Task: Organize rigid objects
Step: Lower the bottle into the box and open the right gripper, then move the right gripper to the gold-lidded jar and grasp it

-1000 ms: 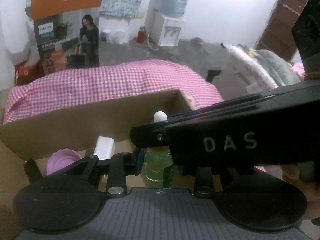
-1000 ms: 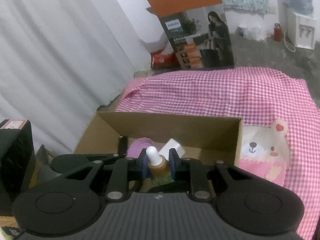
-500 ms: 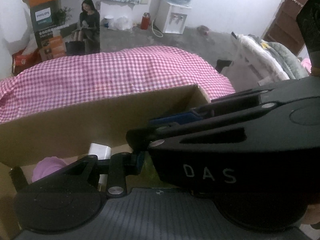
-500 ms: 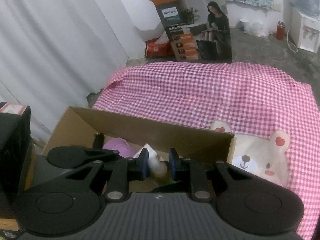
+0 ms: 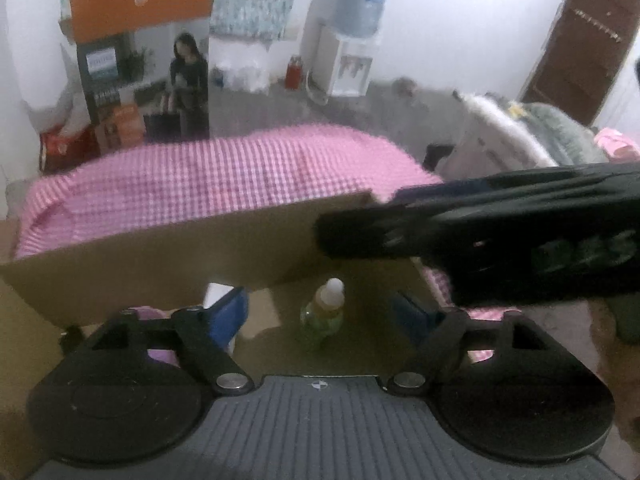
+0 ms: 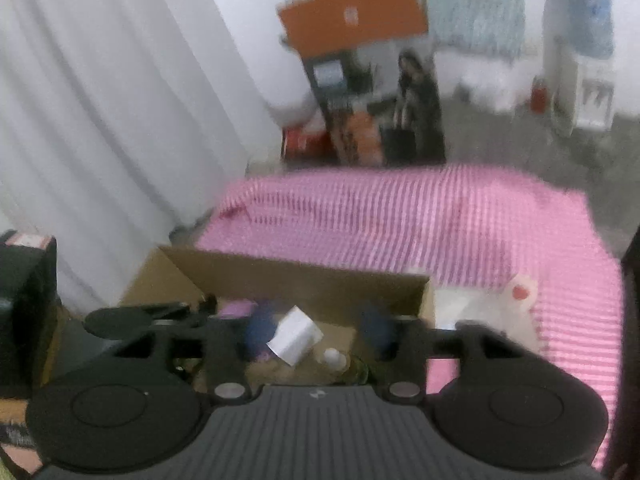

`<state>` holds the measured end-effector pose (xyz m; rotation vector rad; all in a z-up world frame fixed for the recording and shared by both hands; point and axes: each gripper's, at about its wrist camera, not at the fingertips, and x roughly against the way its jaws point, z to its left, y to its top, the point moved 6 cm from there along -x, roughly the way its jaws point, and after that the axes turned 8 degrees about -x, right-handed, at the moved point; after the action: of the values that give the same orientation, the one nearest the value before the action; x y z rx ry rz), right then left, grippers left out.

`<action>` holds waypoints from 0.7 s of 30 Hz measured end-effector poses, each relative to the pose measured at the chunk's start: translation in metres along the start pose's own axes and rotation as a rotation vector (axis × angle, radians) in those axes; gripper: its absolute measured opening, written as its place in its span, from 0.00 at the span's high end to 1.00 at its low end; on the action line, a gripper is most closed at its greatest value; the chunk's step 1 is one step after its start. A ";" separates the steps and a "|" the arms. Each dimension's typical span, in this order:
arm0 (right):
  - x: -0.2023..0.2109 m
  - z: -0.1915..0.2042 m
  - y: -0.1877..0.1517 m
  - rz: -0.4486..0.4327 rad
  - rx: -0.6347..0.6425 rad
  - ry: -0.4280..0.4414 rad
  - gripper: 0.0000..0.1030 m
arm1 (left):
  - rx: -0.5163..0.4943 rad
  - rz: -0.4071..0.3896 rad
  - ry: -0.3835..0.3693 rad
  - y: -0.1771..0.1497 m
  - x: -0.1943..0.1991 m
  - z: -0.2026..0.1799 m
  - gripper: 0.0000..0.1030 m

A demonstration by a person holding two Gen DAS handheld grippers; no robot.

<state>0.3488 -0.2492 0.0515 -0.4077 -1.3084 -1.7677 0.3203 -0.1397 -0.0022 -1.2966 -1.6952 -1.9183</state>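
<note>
Right gripper (image 6: 318, 330) fingers (image 6: 258, 336) just opened (empty), dropper bottle (image 6: 335, 358) below

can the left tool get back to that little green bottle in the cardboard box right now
Probably yes. The left tool has just opened and the green bottle stands upright in the cardboard box, straight ahead between its spread pads, untouched. The right tool crosses above, not between.

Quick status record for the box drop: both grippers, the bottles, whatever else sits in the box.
left gripper: open, jaws just opened, nothing pressed between the pads
right gripper: open, jaws just opened, nothing held
green bottle: upright in the cardboard box
dropper bottle: in the box beside the green one, blurred
white block: in the box
purple item: in the box, mostly hidden
surface: pink checked cloth
</note>
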 end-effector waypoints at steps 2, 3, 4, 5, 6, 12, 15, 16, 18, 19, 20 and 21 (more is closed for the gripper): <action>0.029 0.010 -0.004 -0.067 0.016 -0.002 0.31 | -0.007 -0.031 -0.001 -0.005 0.026 -0.003 0.08; 0.045 0.016 -0.007 -0.097 0.017 0.001 0.27 | -0.013 -0.052 -0.001 -0.010 0.042 -0.005 0.06; 0.061 0.022 -0.012 -0.129 0.013 0.009 0.24 | -0.019 -0.070 0.004 -0.014 0.056 -0.006 0.05; 0.077 0.028 -0.017 -0.162 0.010 0.023 0.17 | -0.029 -0.089 0.011 -0.020 0.071 -0.007 0.03; 0.093 0.034 -0.023 -0.193 0.008 0.038 0.09 | -0.040 -0.108 0.019 -0.027 0.087 -0.007 0.02; 0.156 0.068 -0.072 -0.308 -0.017 0.136 0.00 | -0.073 -0.169 0.064 -0.083 0.156 -0.009 0.00; 0.161 0.080 -0.104 -0.289 -0.068 0.189 0.00 | -0.074 -0.162 0.060 -0.117 0.170 -0.011 0.00; 0.160 0.084 -0.114 -0.283 -0.085 0.199 0.00 | -0.076 -0.154 0.064 -0.128 0.172 -0.010 0.00; 0.153 0.091 -0.133 -0.259 -0.110 0.216 0.00 | -0.084 -0.145 0.082 -0.150 0.172 -0.008 0.00; 0.148 0.095 -0.141 -0.243 -0.122 0.228 0.00 | -0.091 -0.135 0.088 -0.161 0.168 -0.008 0.00; 0.143 0.097 -0.148 -0.225 -0.130 0.240 0.00 | -0.089 -0.124 0.098 -0.169 0.165 -0.008 0.00; 0.132 0.101 -0.156 -0.193 -0.139 0.254 0.00 | -0.086 -0.115 0.105 -0.178 0.159 -0.007 0.00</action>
<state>0.1275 -0.2089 0.0884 -0.1285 -1.0774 -2.0058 0.1030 -0.0415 0.0015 -1.1272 -1.6857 -2.1058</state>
